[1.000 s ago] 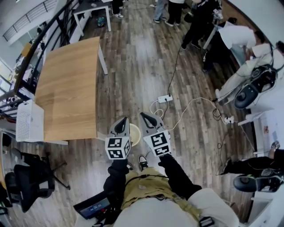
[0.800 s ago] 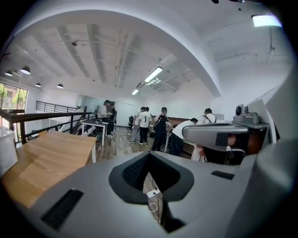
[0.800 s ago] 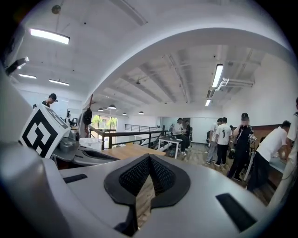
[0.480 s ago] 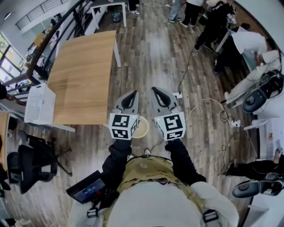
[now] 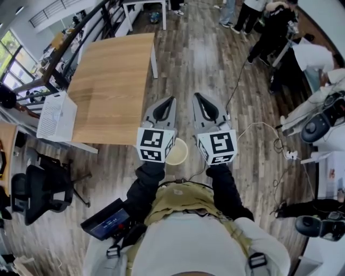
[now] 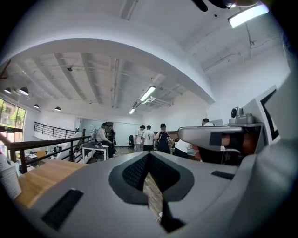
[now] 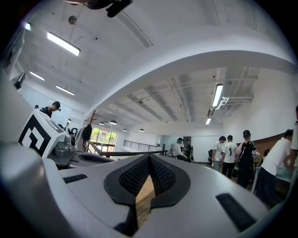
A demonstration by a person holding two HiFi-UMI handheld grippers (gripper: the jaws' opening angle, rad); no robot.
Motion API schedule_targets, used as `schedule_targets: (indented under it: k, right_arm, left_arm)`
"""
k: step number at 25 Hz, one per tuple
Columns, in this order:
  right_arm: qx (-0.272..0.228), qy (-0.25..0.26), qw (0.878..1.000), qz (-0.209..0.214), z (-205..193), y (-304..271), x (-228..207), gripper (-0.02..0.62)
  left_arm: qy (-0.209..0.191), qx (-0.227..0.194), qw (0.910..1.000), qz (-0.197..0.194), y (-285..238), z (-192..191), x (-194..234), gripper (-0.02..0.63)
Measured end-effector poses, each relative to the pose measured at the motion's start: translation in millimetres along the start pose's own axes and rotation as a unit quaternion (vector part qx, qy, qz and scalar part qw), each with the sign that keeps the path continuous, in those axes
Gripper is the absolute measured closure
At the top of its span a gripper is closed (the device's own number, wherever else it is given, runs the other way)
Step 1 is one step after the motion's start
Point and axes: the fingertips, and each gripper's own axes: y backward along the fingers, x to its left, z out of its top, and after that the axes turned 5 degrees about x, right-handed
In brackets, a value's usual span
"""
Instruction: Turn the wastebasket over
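The wastebasket (image 5: 178, 152) is a round cream bin seen from above, standing open side up on the wood floor by my feet. The two marker cubes hide part of its rim. My left gripper (image 5: 172, 99) and right gripper (image 5: 196, 96) are held side by side at level, well above the bin and touching nothing. In the left gripper view the left gripper (image 6: 149, 156) has its pads met at the tips with nothing between them. The right gripper (image 7: 149, 158) looks the same in its own view, shut and empty.
A wooden table (image 5: 110, 86) stands to the left, with a white box (image 5: 56, 116) at its near corner. A black office chair (image 5: 35, 195) sits at lower left. Cables and a power strip (image 5: 291, 155) lie on the floor at right. People (image 5: 253, 16) stand at the far end.
Both grippers have risen together toward the head camera and look larger. The wastebasket stays on the floor below them. Both stay shut.
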Motion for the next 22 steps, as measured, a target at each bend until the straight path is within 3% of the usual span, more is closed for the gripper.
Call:
schedule_targets:
  k: [11,22]
  right_arm:
    - [-0.013,0.015,1.0,-0.019,10.6,-1.8,-0.9,0.577]
    - [-0.022,0.007,0.999,-0.023,14.1,-2.1,-1.4,0.577]
  left_arm:
    - [-0.021,-0.022,0.9995,-0.005,-0.5,19.6,1.5,0.609]
    - [-0.03,-0.017,0.9994,-0.012,-5.2,17.5,-0.2,0.609]
